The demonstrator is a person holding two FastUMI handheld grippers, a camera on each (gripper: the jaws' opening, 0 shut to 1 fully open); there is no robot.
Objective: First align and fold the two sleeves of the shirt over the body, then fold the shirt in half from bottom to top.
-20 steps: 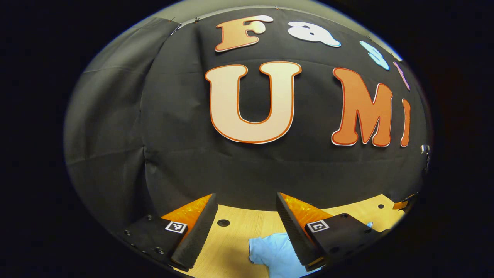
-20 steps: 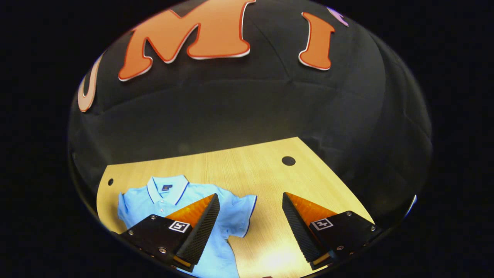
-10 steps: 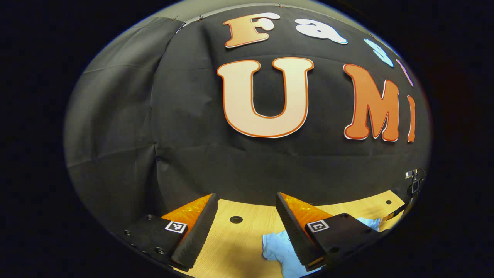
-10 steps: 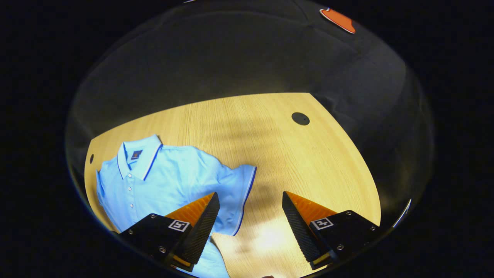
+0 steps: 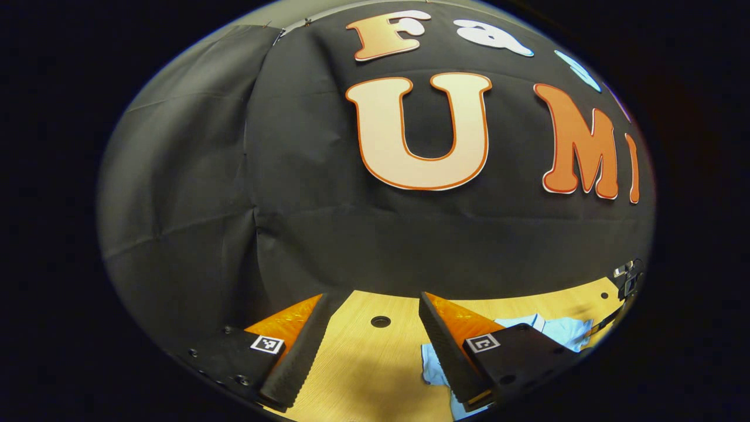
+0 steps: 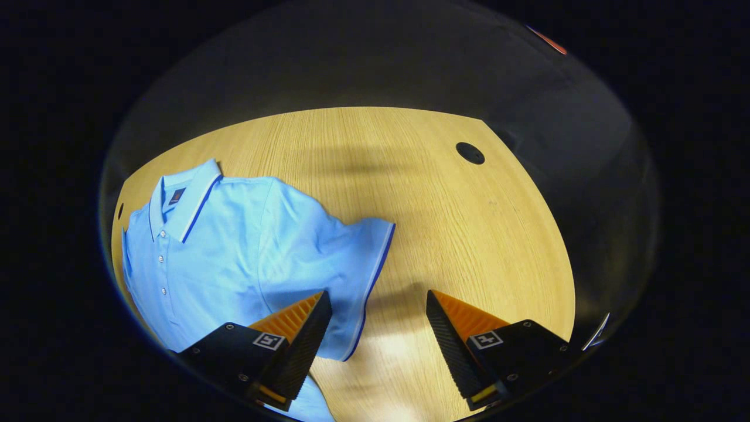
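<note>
Wood-grain surface (image 6: 445,223) carries the light-blue polo shirt (image 6: 234,246) (piped sleeve (image 6: 357,264) spread flat). Right gripper (image 6: 375,328) tilts down, ribbed fingers wide apart, empty; left gripper (image 5: 369,340) points level, likewise.

We see the shirt (image 6: 246,246) lying flat on the table (image 6: 469,234), left of the right gripper (image 6: 375,328), its sleeve (image 6: 357,275) reaching between the 2 fingers; behind, a hole (image 6: 470,153) near the table's far edge.

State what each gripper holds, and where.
Nothing: left gripper and right gripper are both open, above the table; shirt ungrasped.
</note>
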